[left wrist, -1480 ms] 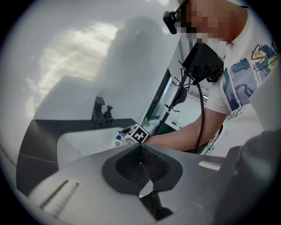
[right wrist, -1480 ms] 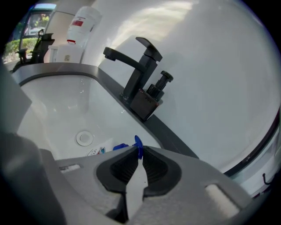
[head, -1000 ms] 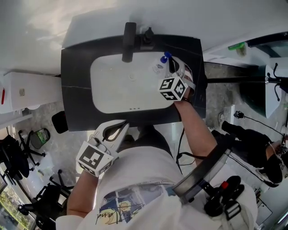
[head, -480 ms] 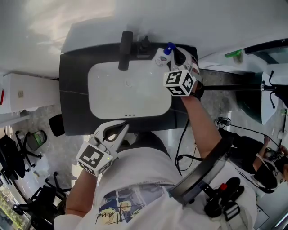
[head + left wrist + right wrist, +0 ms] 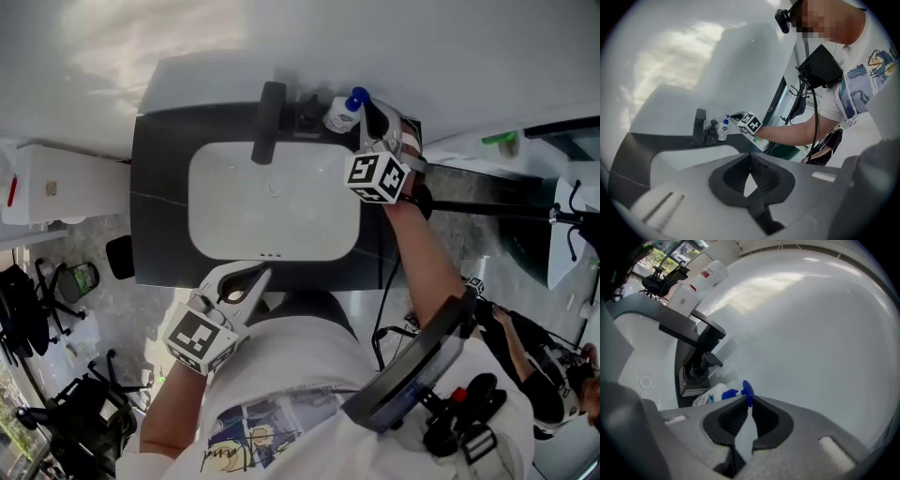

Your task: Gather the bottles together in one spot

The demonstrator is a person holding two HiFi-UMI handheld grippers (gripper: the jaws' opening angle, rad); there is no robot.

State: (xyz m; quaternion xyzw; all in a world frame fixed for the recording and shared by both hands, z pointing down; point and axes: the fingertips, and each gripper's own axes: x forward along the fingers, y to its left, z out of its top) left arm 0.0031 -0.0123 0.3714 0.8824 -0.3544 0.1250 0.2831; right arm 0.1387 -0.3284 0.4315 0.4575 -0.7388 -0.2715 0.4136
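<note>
One bottle in sight, beside the one tap. My right gripper pinches its blue pump head; my left gripper is pressed together, empty.

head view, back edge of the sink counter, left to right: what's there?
faucet → small black fixture → bottle → right tool, shut on the bottle
</note>
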